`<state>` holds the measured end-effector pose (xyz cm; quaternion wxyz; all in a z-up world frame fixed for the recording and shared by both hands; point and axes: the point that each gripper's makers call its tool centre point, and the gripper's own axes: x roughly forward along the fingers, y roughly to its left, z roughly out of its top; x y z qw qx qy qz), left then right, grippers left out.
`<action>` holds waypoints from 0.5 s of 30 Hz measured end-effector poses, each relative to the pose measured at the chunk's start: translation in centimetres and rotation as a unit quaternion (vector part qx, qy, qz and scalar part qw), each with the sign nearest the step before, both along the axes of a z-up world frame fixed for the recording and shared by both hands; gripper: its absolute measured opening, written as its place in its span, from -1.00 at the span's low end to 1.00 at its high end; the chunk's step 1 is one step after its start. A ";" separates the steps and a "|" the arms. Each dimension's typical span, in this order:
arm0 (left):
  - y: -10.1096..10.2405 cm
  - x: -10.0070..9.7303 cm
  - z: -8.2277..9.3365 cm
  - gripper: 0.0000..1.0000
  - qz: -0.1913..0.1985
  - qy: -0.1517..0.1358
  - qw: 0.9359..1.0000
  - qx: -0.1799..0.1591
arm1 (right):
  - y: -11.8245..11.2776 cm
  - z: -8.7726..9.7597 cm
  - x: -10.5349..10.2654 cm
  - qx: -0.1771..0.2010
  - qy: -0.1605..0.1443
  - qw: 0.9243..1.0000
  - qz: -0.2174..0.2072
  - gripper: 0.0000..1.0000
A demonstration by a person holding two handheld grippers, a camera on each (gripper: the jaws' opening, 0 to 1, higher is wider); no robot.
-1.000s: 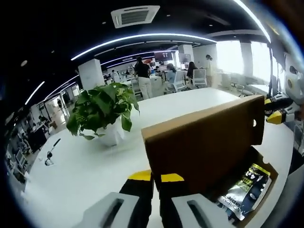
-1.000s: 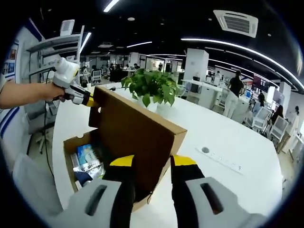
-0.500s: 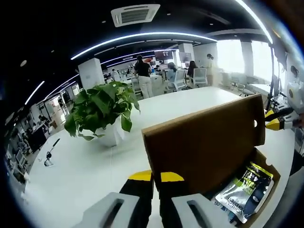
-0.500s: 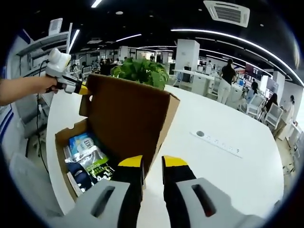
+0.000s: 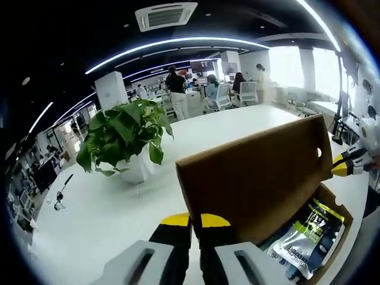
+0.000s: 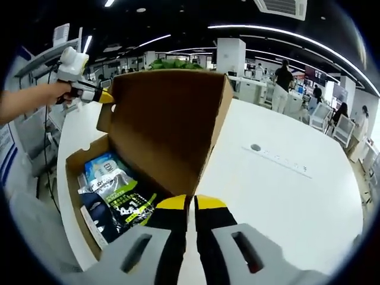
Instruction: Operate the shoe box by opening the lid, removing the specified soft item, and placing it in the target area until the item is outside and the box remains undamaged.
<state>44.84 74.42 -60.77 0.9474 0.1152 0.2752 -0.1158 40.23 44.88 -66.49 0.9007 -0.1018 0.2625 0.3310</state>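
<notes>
1. My right gripper (image 6: 190, 205) sits low at the near corner of the shoe box (image 6: 89, 208), its yellow-tipped jaws drawn together with only a thin slit between them. They meet just at the lower edge of the raised lid (image 6: 169, 127); I cannot tell whether they pinch that edge or merely rest against it. My left gripper (image 5: 195, 222) is likewise closed up, jaws nearly touching, at the outer face of the lid near its bottom edge; again I cannot say whether any cardboard is caught between them.

2. The white bench (image 6: 285, 196) carries the box, with a potted plant (image 5: 122, 133) standing beyond the lid on the left gripper's side.

3. The lid stands upright, so the opening step looks done, and the cardboard appears unbent and untorn as far as I can see.

4. What is left, by my reckoning: the soft item, a silvery pouch (image 6: 122, 199) with green and yellow print, lies inside the box, so taking it out and setting it in the target area is not yet done. I cannot make out which part of the bench is the target.

5. The pouch lies just beside my right gripper, to its left and slightly ahead, below the box rim. In the left gripper view the pouch (image 5: 306, 237) lies to the right, behind the lid.
</notes>
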 end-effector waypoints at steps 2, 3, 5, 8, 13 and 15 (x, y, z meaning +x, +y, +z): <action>0.0 0.2 -0.1 -0.95 0.001 0.001 1.000 0.000 | 0.1 -0.1 0.0 0.001 -0.001 1.000 -0.004 -0.99; 0.0 0.3 -0.2 -0.95 0.001 0.002 1.000 -0.001 | 0.1 -0.2 0.1 0.001 -0.002 1.000 -0.006 -0.99; 0.0 0.5 -0.3 -0.95 0.001 0.003 1.000 0.000 | 0.2 -0.1 0.1 0.001 -0.004 1.000 -0.008 -1.00; 0.1 0.7 -0.5 -0.94 0.001 0.004 1.000 -0.001 | 0.3 -0.1 0.2 -0.005 -0.009 1.000 -0.005 -1.00; 0.0 1.1 -0.8 -0.93 0.000 0.009 1.000 -0.002 | 0.4 -0.2 0.3 -0.024 -0.025 0.999 0.008 -1.00; -0.1 1.2 -0.9 -0.92 0.002 0.010 1.000 -0.003 | 0.4 -0.2 0.4 -0.028 -0.027 0.999 0.010 -1.00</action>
